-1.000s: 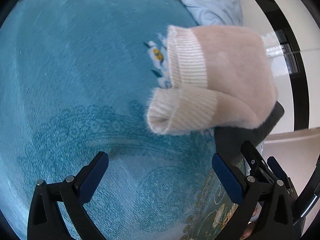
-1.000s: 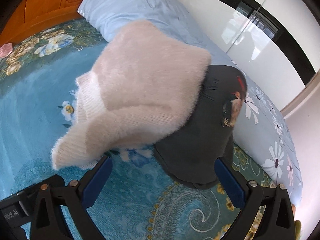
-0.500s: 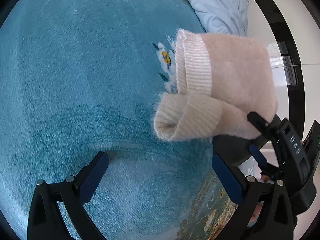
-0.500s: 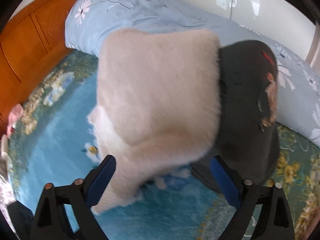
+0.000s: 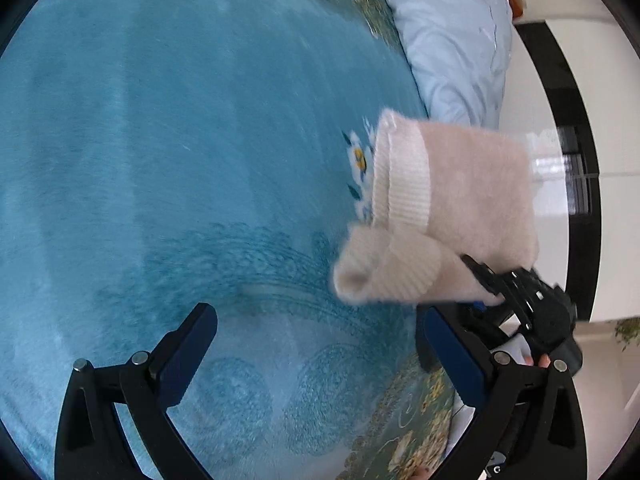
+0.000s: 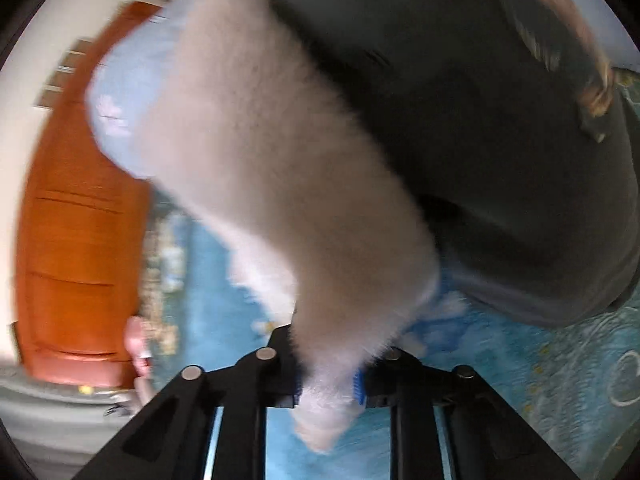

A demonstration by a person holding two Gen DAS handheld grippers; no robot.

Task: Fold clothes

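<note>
A folded fuzzy cream sweater (image 5: 460, 208) with ribbed cuffs lies on top of a folded dark grey garment (image 6: 500, 128) on the blue bedspread (image 5: 180, 160). My right gripper (image 6: 328, 384) is shut on the near edge of the cream sweater (image 6: 280, 160); it also shows in the left wrist view (image 5: 520, 292) at the sweater's lower right corner. My left gripper (image 5: 316, 348) is open and empty, low over the bedspread, to the lower left of the sweater.
A light blue flowered pillow (image 5: 452, 40) lies beyond the sweater. An orange wooden headboard (image 6: 80, 240) stands at the left in the right wrist view. The bed's edge with a white and black wardrobe (image 5: 572, 140) is to the right.
My right gripper has moved in and closed on the cream sweater's edge; it was open before. The left gripper has stayed open and drawn back a little.
</note>
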